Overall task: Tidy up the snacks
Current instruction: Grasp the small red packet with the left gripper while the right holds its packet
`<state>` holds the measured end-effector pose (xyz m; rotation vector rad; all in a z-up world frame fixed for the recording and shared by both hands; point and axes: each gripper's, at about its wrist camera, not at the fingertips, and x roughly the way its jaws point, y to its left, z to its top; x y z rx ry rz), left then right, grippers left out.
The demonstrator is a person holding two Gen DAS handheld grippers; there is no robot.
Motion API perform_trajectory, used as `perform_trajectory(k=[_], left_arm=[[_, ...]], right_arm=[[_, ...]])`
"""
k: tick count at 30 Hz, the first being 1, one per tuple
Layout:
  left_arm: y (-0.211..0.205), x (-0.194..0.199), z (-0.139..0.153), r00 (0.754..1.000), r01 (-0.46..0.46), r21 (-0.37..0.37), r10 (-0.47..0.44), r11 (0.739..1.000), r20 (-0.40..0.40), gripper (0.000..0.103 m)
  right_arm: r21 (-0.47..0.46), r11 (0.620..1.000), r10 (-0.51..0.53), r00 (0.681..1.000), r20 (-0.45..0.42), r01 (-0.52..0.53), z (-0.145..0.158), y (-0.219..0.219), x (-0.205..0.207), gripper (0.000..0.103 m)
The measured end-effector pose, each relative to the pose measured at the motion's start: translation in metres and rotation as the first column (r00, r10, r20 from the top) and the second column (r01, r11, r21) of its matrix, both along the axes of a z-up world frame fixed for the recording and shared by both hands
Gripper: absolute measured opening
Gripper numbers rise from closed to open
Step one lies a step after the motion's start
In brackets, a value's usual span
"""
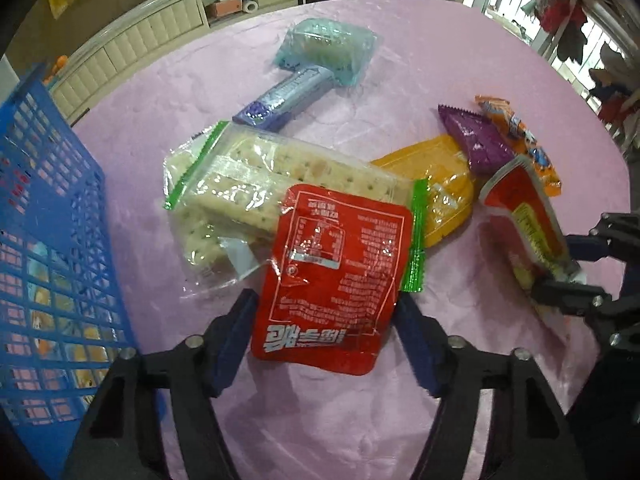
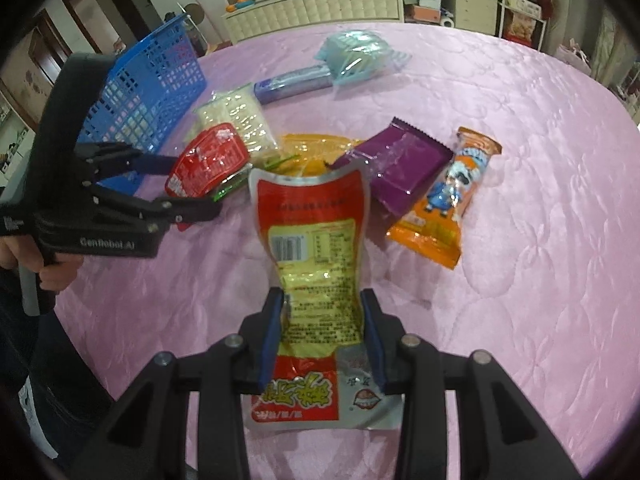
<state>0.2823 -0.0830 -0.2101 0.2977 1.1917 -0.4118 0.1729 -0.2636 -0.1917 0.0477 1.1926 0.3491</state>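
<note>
- Left hand-held gripper (image 1: 326,320) is squeezing the flat red foil packet (image 1: 334,276), probably for the blue plastic basket (image 1: 48,248).
- Right hand-held gripper (image 2: 324,336) is pinching the red-and-yellow snack pouch (image 2: 316,264).

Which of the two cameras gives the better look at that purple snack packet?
The right wrist view: the purple packet shows nearly whole, propped against the orange packet. In the left wrist view the purple packet sits small near the far edge, squeezed by the fisheye, though still unobstructed.
</note>
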Motion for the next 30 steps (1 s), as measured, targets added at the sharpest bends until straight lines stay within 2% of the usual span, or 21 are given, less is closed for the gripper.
perform_trajectory(k=[4,9,12,18,24,30], left_arm=[[-0.003,-0.001,0.001,1.0,0.02,0.003,-0.02,1.0,-0.007,0.055],[-0.011,-0.019,0.008,0.998,0.044,0.037,-0.046,0.998,0.034,0.042],[-0.014,-0.027,0.01,0.999,0.044,0.014,-0.045,0.999,0.031,0.036],[-0.014,-0.034,0.013,1.0,0.014,-0.013,-0.013,1.0,0.022,0.028],[-0.007,-0.044,0.024,0.999,-0.007,-0.03,0.008,1.0,0.035,0.026],[0.002,-0.065,0.044,0.998,-0.017,-0.066,0.021,0.998,0.064,0.026]], right_arm=[[-0.028,1.0,0.008,1.0,0.022,-0.008,-0.001,0.005,0.0,0.043],[-0.006,1.0,-0.026,0.999,0.026,0.026,-0.001,0.002,0.001,0.043],[-0.006,1.0,-0.031,0.999,0.025,0.031,-0.001,0.002,0.0,0.043],[-0.002,0.999,-0.04,0.999,0.023,0.04,-0.001,0.002,-0.001,0.042],[0.021,0.998,-0.057,0.998,0.022,0.057,0.001,-0.001,-0.005,0.042],[0.024,0.999,-0.05,0.996,0.068,0.048,0.023,0.003,-0.013,0.042]])
